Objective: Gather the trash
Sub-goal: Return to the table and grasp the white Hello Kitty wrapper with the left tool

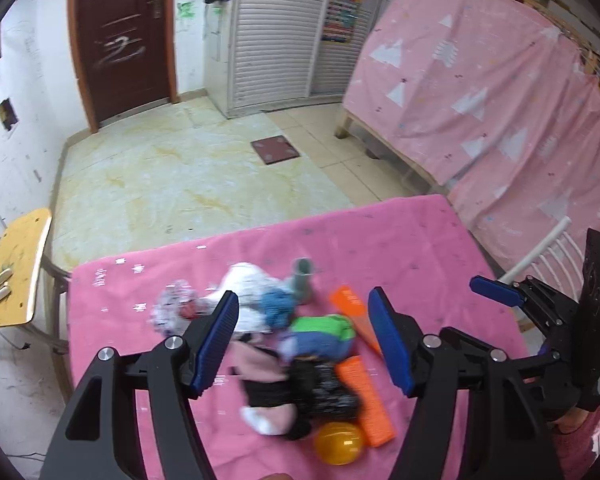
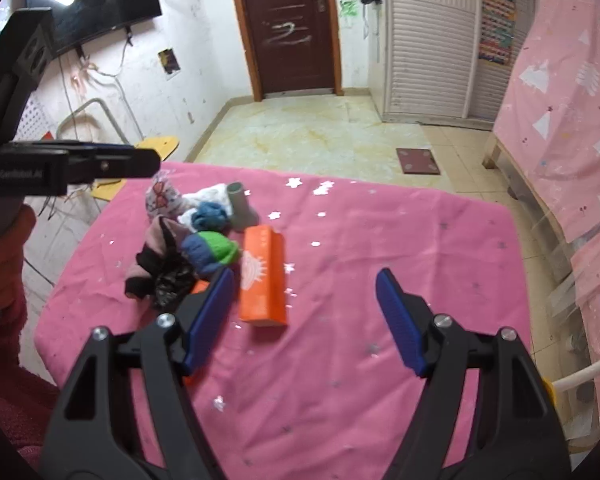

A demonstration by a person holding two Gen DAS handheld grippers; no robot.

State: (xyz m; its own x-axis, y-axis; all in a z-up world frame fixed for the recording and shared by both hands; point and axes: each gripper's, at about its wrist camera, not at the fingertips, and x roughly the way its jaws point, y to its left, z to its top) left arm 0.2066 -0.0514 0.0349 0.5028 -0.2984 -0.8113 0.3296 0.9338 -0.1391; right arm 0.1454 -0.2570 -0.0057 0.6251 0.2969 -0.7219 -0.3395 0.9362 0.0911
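A: Left wrist view first. Where does the rubbish sit against the tongs?

B: The left gripper has its blue ribbed pads spread wide and holds nothing. The heap lies in the lower middle of the frame, on the pink cloth-covered table, between and just beyond the fingers. Nearest the bottom edge is a glossy yellow plastic egg-shaped ball, touching a ridged flat orange cardboard box. A second long orange cardboard box lies higher, close to the right-hand pad.

A: And the soft things?

B: A green-and-blue knitted sock bundle in the centre, a dark speckled fabric wad below it, crumpled white cloth towards the upper left of the heap, and a grey tube-shaped sock standing upright behind. This view is blurred, so finer textures are unclear. The right gripper shows at the right edge, also parted.

A: Right wrist view?

B: The right gripper is spread too, empty, over bare pink cloth in the lower half. The heap is left of centre; the long orange box with a white sun print lies just beside the left-hand pad. The knitted bundle, grey tube and a white patterned fabric pouch sit further up. The left gripper enters from the left edge, side-on; from here its opening cannot be judged
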